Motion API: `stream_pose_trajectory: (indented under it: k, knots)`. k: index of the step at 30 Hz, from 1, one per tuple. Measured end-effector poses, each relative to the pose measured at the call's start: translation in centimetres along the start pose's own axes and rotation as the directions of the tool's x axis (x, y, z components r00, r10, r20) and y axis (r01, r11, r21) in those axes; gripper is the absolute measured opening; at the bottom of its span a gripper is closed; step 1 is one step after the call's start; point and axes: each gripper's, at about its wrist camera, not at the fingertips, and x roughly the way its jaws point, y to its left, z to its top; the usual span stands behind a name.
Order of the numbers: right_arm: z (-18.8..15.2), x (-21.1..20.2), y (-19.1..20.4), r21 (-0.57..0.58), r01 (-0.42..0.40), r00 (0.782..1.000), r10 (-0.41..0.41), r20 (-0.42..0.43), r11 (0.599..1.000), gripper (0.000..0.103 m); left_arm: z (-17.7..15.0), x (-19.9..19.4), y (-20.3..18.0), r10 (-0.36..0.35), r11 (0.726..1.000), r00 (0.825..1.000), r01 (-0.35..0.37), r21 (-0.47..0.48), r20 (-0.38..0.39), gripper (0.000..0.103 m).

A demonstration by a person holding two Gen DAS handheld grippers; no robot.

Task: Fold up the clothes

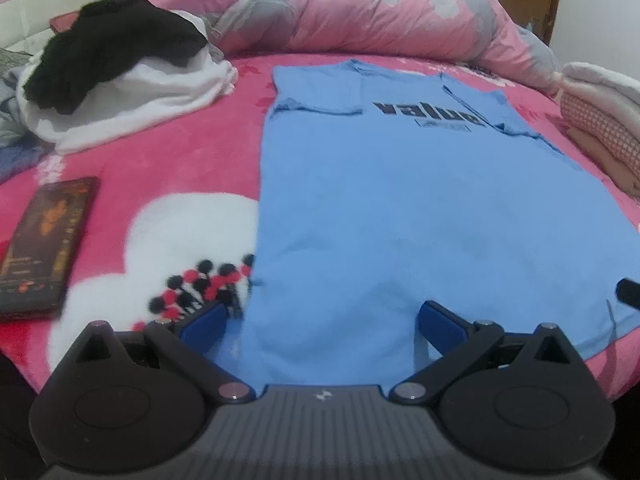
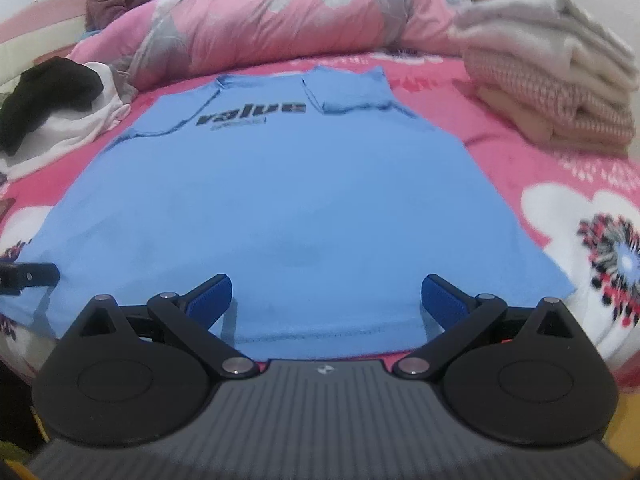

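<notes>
A light blue T-shirt (image 1: 400, 200) (image 2: 296, 192) with black lettering lies flat on the pink blanket, both sleeves folded inward and its hem toward me. My left gripper (image 1: 322, 320) is open over the hem's left corner, with one pad beside the shirt's edge and one over the cloth. The right gripper (image 2: 328, 300) stands wide open over the hem's right part, pads apart and pressing nothing. One finger of the right gripper (image 1: 630, 292) shows at the edge of the left wrist view. A finger of the left gripper (image 2: 28, 276) shows in the right wrist view.
A heap of black and white clothes (image 1: 120, 80) (image 2: 52, 112) lies at the back left. A folded stack of pale blankets (image 2: 556, 76) (image 1: 604, 120) sits at the back right. A rolled pink quilt (image 1: 380, 12) lines the far side. A dark book (image 1: 44, 240) rests left of the shirt.
</notes>
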Motion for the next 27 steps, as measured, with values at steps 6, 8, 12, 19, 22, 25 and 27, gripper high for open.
stream_pose_trajectory:
  k: [6,8,12,19,22,25,27]
  knots:
    - [0.4,-2.4,-0.3,-0.009,-0.036,0.991,0.037,0.131,0.999,0.102,-0.7,-3.0,2.4,-0.076,0.997,0.994,0.076,-0.006,0.079,0.103]
    - [0.4,-3.0,-0.2,-0.017,-0.076,0.983,0.078,0.166,0.997,0.102,-1.4,-3.9,3.5,-0.104,0.994,0.989,0.106,-0.006,0.102,0.103]
    - [0.4,-2.9,0.9,-0.063,-0.224,0.956,0.232,0.178,0.973,0.102,-2.5,-5.1,4.7,-0.090,0.996,0.990,0.089,0.018,0.105,0.103]
    - [0.7,-1.7,8.6,-0.314,-0.386,0.897,0.432,0.090,0.867,0.100,-3.3,-5.9,7.8,0.008,0.994,0.993,0.005,-0.105,0.121,0.103]
    - [-0.2,-2.0,13.0,-0.492,-0.421,0.859,0.509,0.054,0.762,0.099,-3.3,-6.3,9.3,0.050,0.985,0.990,-0.027,-0.168,0.133,0.103]
    - [-1.6,-2.7,17.5,-0.666,-0.394,0.841,0.541,0.018,0.634,0.091,-3.2,-6.7,10.6,0.067,0.978,0.988,-0.038,-0.203,0.142,0.103]
    - [-2.8,-2.9,19.8,-0.755,-0.362,0.840,0.543,-0.010,0.547,0.074,-3.1,-6.9,11.3,0.071,0.977,0.986,-0.037,-0.211,0.153,0.103]
